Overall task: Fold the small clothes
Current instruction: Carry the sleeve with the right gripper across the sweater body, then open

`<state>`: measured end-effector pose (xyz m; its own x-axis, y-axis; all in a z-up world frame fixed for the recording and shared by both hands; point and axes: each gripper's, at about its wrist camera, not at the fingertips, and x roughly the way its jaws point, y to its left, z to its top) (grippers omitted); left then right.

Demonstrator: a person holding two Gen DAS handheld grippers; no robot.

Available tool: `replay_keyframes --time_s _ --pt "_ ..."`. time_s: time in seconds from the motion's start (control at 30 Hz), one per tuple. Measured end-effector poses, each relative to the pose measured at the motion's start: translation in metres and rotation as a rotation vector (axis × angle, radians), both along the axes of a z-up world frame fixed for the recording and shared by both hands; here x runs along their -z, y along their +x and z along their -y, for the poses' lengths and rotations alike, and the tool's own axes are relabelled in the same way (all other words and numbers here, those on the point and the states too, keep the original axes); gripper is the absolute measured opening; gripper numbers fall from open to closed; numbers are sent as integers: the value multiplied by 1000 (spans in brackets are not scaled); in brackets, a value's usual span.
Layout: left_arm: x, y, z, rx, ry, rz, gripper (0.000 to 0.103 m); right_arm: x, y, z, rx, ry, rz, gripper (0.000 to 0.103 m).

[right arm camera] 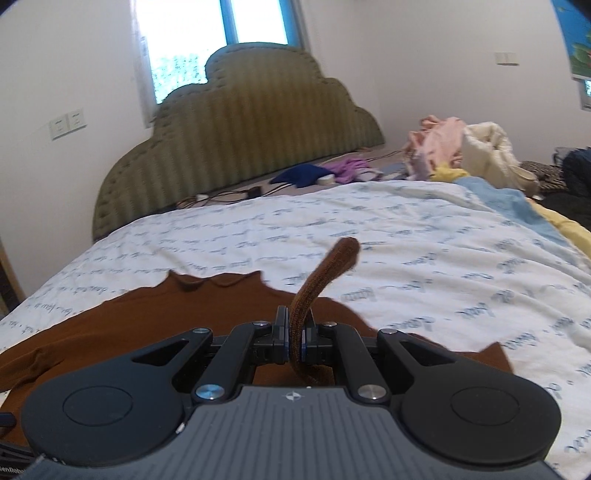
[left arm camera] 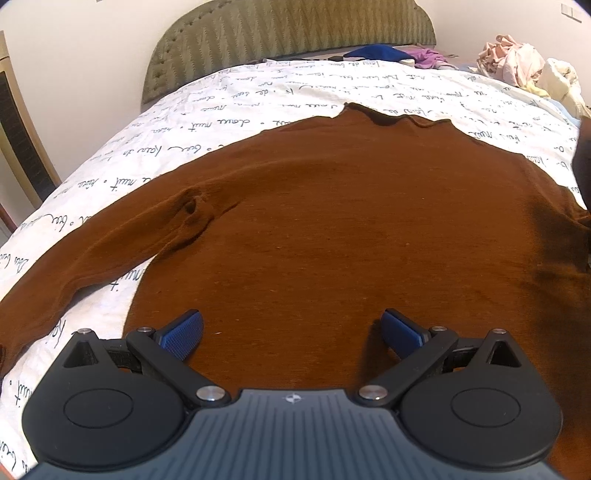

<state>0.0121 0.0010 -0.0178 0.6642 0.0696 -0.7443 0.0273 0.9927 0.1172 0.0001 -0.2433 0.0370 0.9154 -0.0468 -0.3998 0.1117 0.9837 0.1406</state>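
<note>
White bedding (left arm camera: pixel 258 110) printed with looping cursive script covers the bed, backed by a padded olive headboard (right arm camera: pixel 240 129) with a scalloped top and a bright window (right arm camera: pixel 221 29) behind it. Most of the handwriting is too slanted or blurred to read; a few words look like "douce nuit" (not certain). A brown long-sleeved sweater (left arm camera: pixel 332 221) lies spread flat on the bedding, neckline toward the headboard, one sleeve stretched out to the left in the left wrist view. The left gripper (left arm camera: pixel 291 332) hangs over the sweater's lower body with its blue-padded jaws spread wide, nothing between them. The right gripper (right arm camera: pixel 294 339) is clamped tight on a brown sleeve end (right arm camera: pixel 325 273), which sticks up and forward past the fingers. A small compass-like emblem (right arm camera: pixel 291 397) marks each gripper body. Loose clothes (right arm camera: pixel 461 144) in pink, cream and yellow are piled at the far right of the bed, with blue and purple garments (right arm camera: pixel 321 171) near the headboard
</note>
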Motion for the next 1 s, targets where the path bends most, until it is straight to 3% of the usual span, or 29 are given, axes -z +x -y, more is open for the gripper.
replay_keyframes --time_s 0.53,1.0 --pt "0 -1 -20 -34 -7 11 103 6 41 -61 -104 8 -50 11" --pt "-6 -4 -52 -98 -44 21 103 13 89 -137 -228 -56 -93 11"
